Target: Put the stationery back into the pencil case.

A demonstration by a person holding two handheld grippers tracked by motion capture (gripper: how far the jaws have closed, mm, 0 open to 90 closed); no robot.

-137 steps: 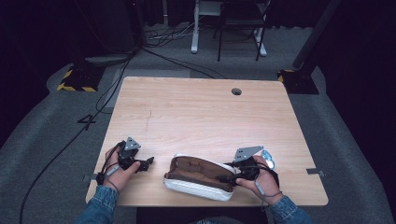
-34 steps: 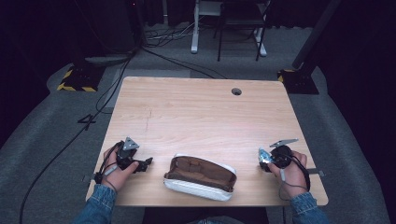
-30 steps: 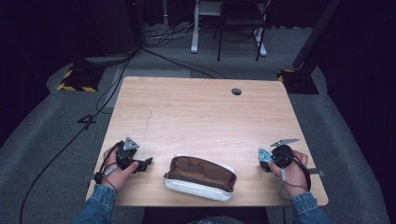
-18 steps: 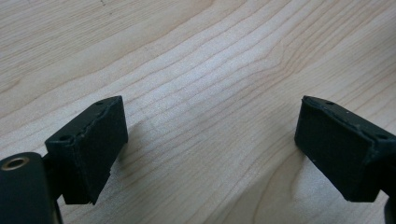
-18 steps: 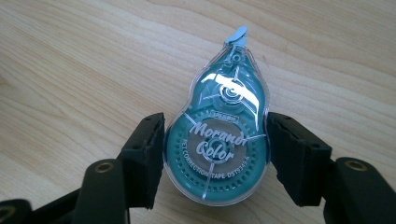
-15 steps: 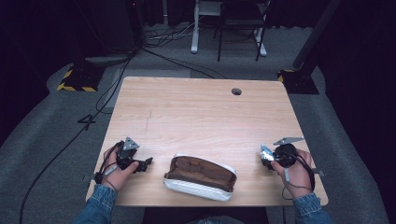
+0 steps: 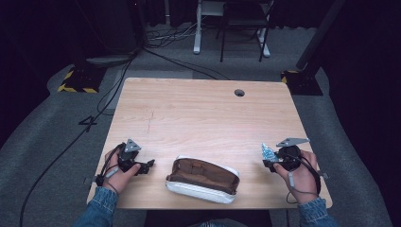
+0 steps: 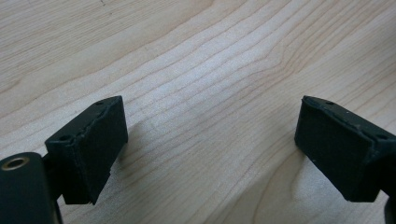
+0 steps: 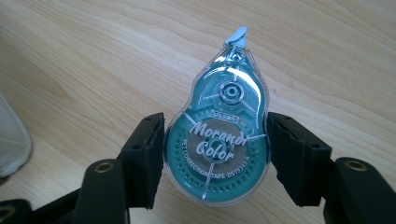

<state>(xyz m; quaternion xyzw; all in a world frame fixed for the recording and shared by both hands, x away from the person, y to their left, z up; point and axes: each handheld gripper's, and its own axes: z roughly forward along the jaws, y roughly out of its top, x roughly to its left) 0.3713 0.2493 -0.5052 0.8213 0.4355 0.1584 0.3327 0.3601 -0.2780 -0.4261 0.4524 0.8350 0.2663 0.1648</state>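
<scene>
A teal correction-tape dispenser (image 9: 219, 140) in a clear teardrop shell sits squeezed between the two black pads of my right gripper (image 9: 215, 156), its tip pointing away from me. From above, the same dispenser (image 7: 268, 152) is held over the table's front right part by my right gripper (image 7: 273, 160). An open pencil pouch (image 7: 203, 179), brown inside with a white shell, lies at the front middle of the table. My left gripper (image 7: 144, 166) rests on the wood left of the pouch. Its jaws stand wide apart over bare wood, left gripper (image 8: 210, 149) holding nothing.
The light wooden table (image 7: 198, 113) has a round cable hole (image 7: 239, 92) near its far edge. A white corner of the pouch (image 9: 11, 140) shows at the left edge of the right gripper view. Cables and a chair base (image 7: 236, 28) stand on the floor beyond.
My right gripper left the pouch's right end holding the dispenser, moved out to the front right and has risen a little over the last second. The left hand stayed in place.
</scene>
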